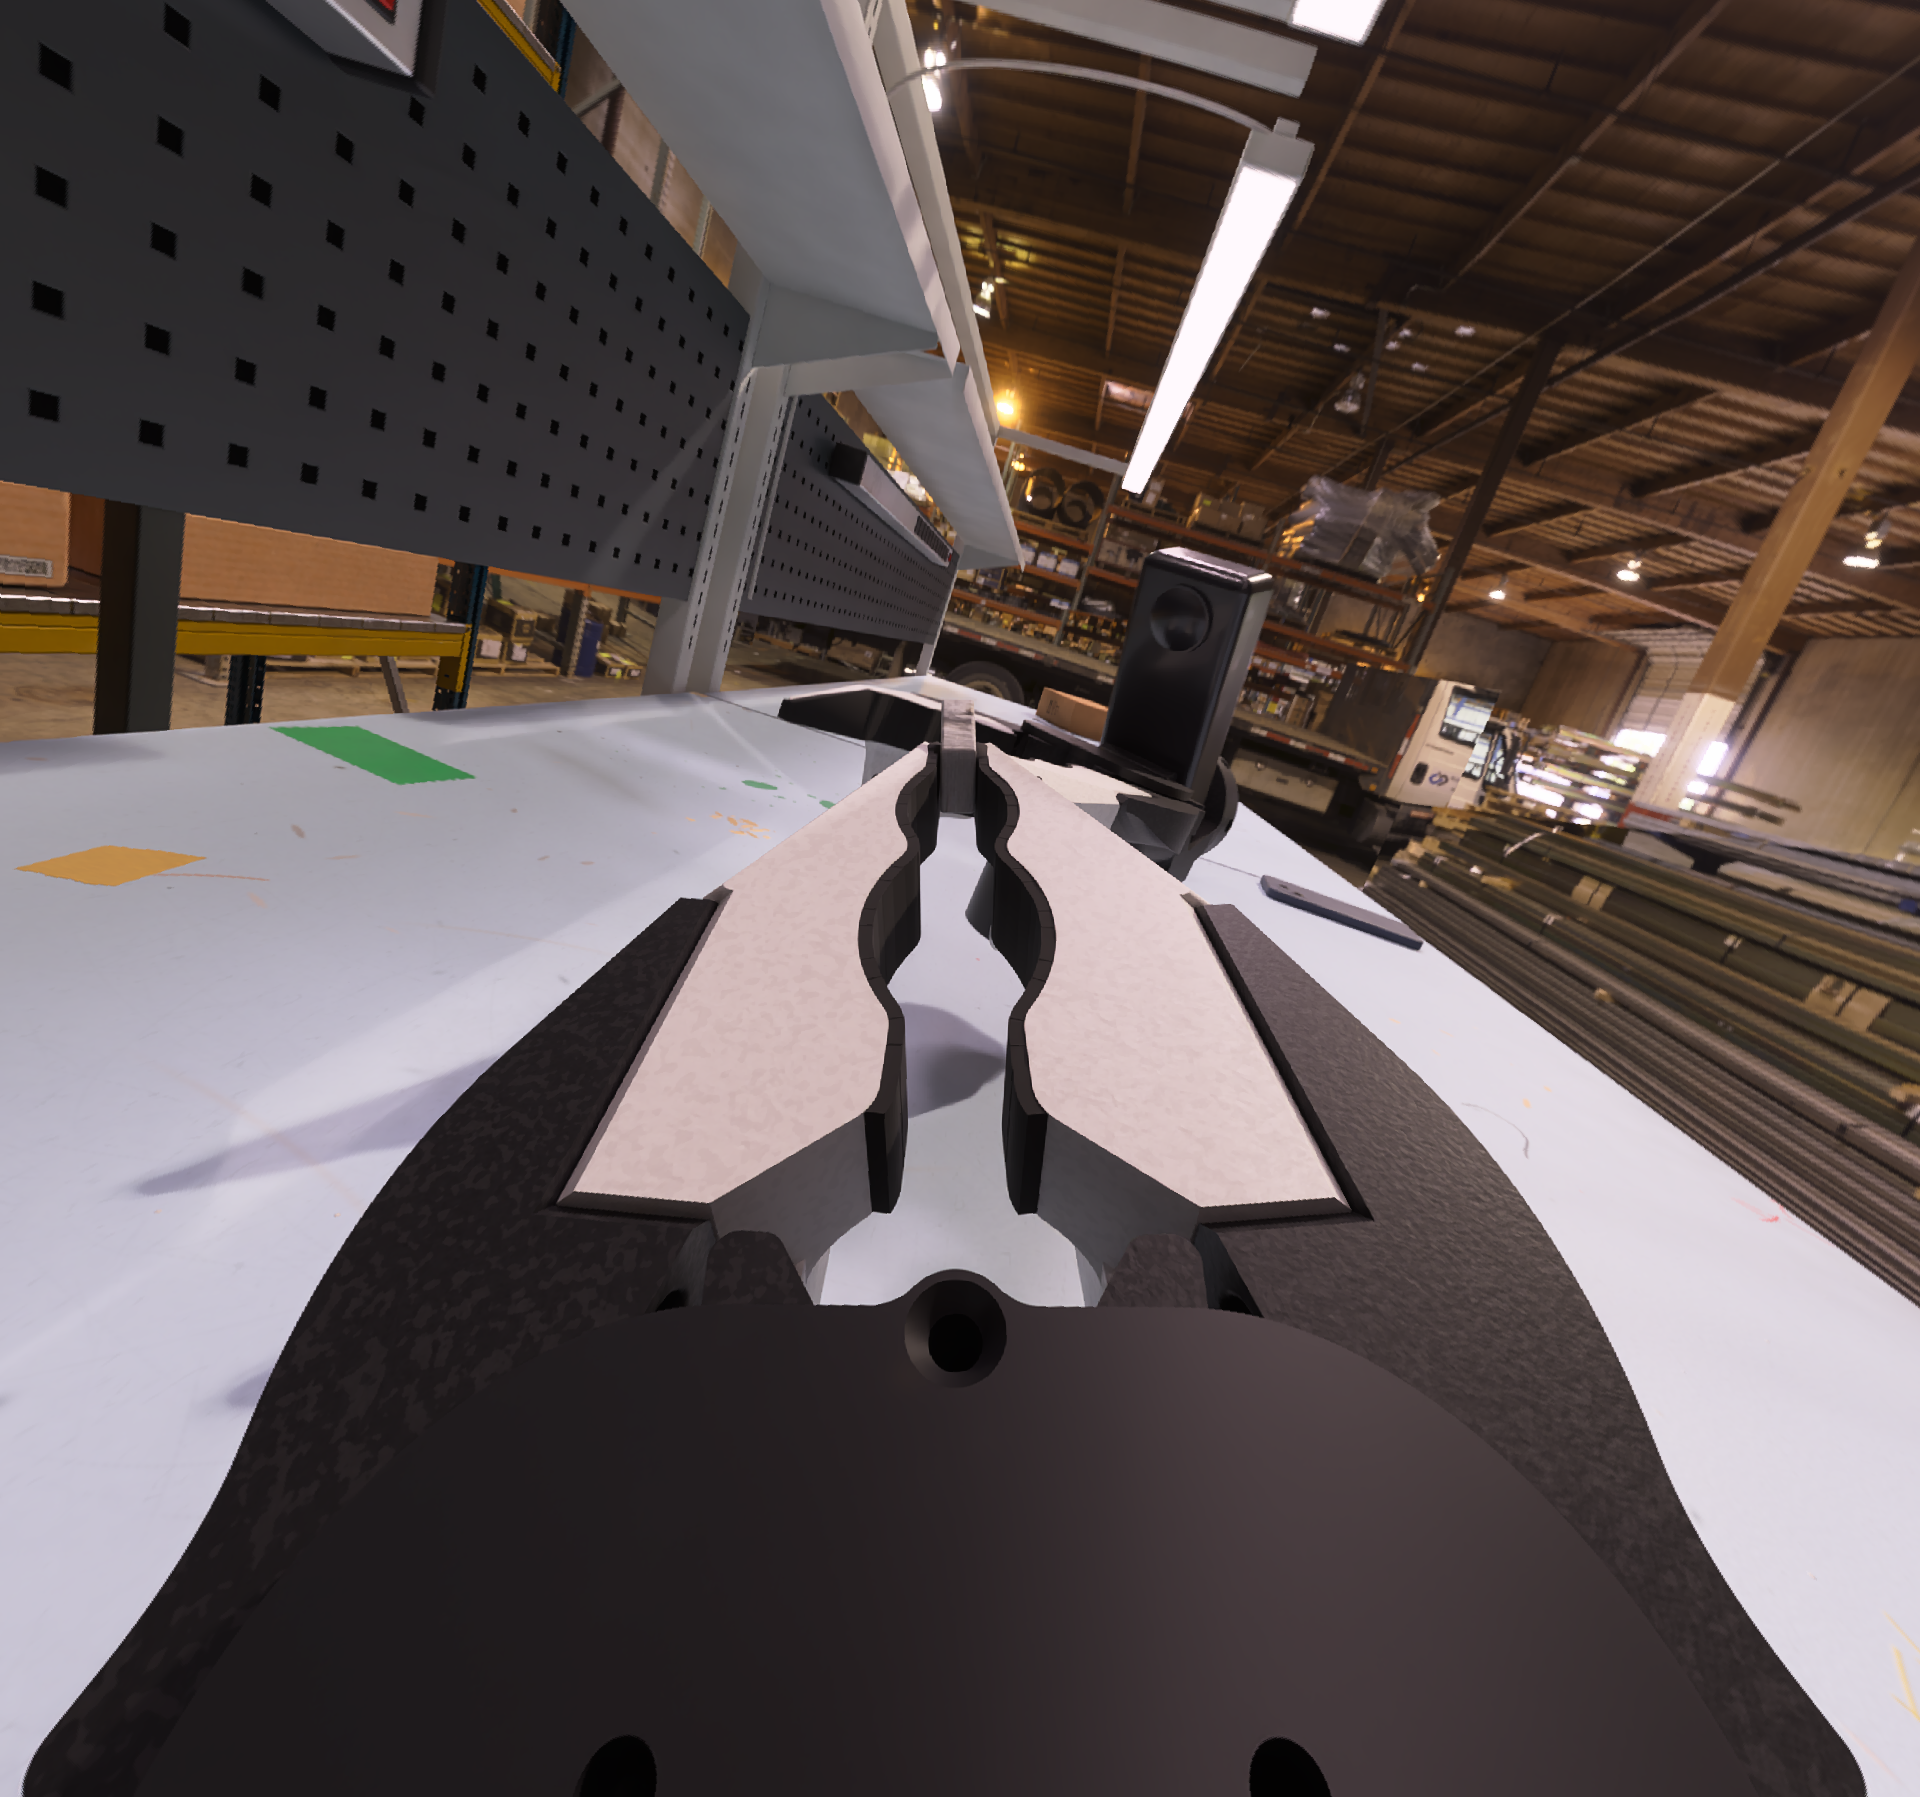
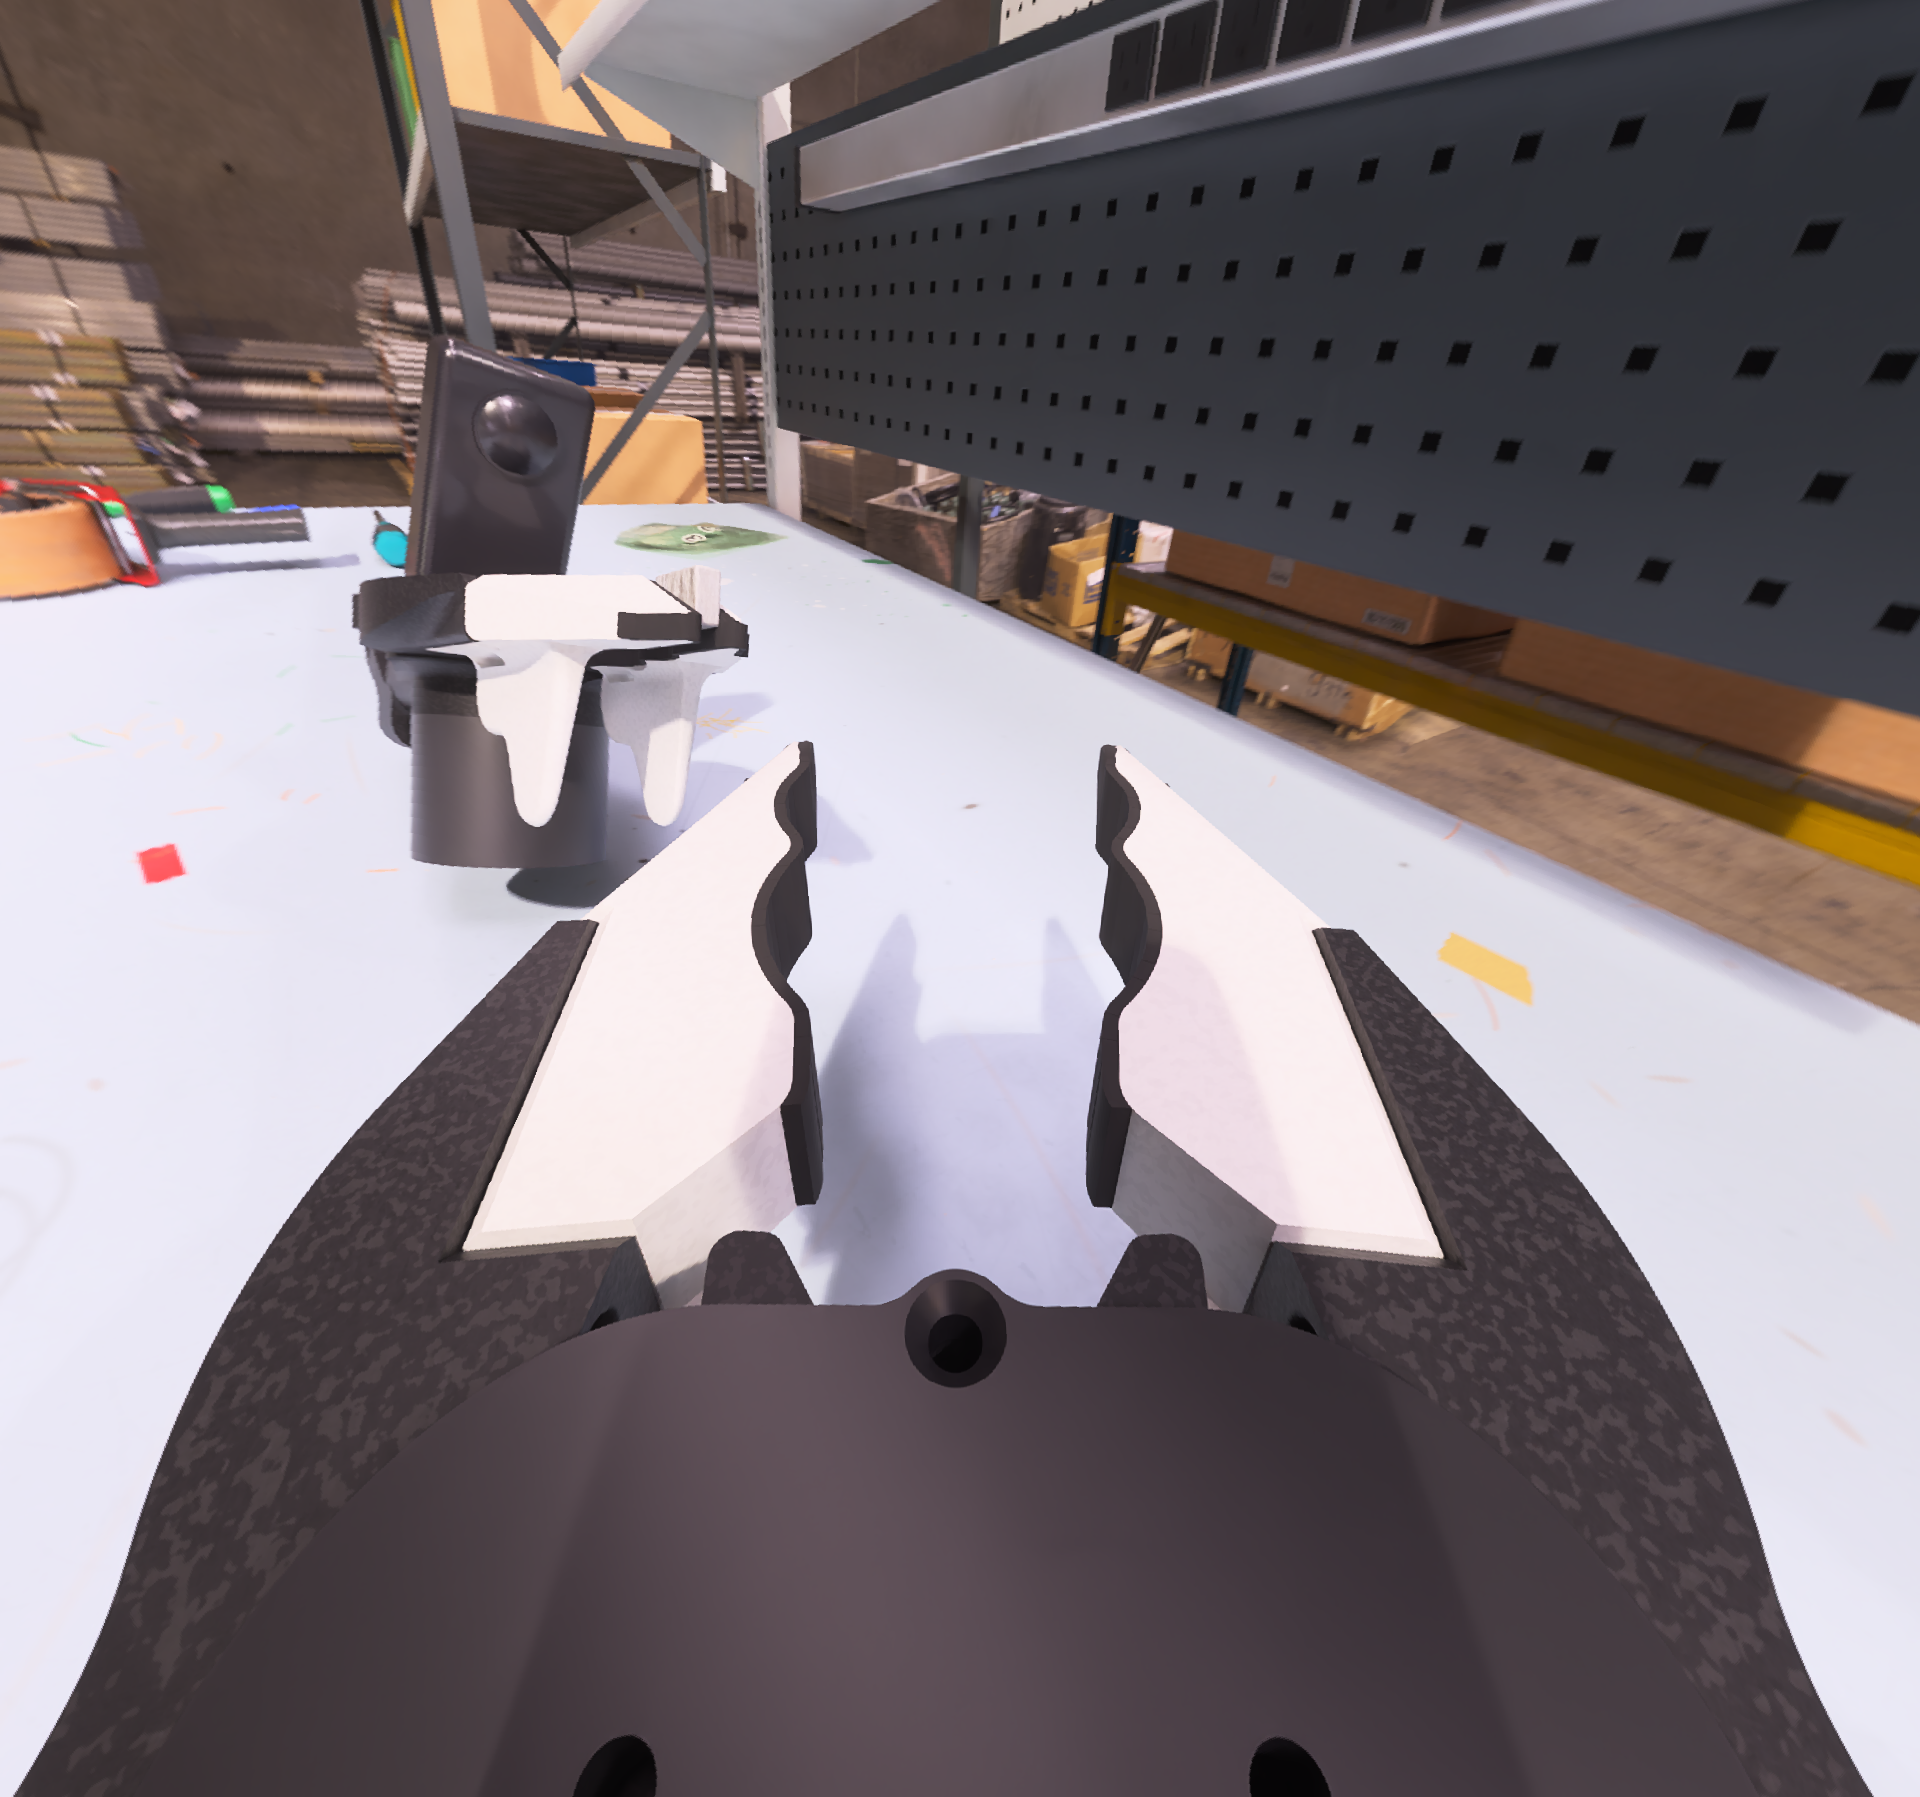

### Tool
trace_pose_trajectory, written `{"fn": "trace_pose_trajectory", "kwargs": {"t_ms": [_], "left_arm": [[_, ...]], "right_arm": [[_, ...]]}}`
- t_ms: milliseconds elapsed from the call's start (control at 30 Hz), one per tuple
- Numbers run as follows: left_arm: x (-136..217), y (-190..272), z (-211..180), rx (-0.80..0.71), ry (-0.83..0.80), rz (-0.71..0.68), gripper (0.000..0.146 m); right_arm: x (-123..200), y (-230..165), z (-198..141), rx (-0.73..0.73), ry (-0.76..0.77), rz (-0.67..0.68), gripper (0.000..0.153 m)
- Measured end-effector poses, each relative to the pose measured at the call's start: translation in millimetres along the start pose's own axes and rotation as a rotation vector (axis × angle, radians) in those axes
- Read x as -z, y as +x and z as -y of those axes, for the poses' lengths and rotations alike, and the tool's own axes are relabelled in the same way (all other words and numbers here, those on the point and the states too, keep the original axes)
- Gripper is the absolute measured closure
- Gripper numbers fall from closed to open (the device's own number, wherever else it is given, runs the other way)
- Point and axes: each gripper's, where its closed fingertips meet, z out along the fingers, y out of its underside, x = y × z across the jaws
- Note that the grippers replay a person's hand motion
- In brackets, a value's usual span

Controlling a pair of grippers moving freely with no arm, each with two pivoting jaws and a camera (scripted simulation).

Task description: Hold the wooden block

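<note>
My left gripper [image 1: 958,773] is shut on the wooden block [image 1: 958,745], a thin grey-brown piece seen edge-on and pinched between the fingertips above the pale table [image 1: 312,1020]. In the right wrist view the left gripper [image 2: 717,617] hangs ahead and to the left, and the block [image 2: 694,587] shows at its tips. My right gripper [image 2: 956,760] is open and empty, low over the table [image 2: 935,968], apart from the block. The right gripper's camera housing [image 1: 1184,635] shows just behind the block in the left wrist view.
A dark pegboard [image 1: 364,293] with a shelf above runs along the table's back, also in the right wrist view [image 2: 1351,345]. A dark flat bar [image 1: 1340,909] lies near the table's right edge. An orange roll [image 2: 52,547], a teal-tipped tool [image 2: 390,537] and coloured patches lie on the table.
</note>
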Motion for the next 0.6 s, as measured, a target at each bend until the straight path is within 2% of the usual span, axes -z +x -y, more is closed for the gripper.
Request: {"fn": "trace_pose_trajectory", "kwargs": {"t_ms": [333, 600], "left_arm": [[-4.9, -0.7, -6.7, -0.007, -0.062, 0.020, 0.141], [-5.4, 1.6, -7.4, -0.025, -0.069, 0.015, 0.141]], "right_arm": [[4.1, -7.4, 9.1, 0.119, 0.040, -0.034, 0.096], [5.2, -12.2, 12.7, 0.150, 0.063, -0.021, 0.096]]}}
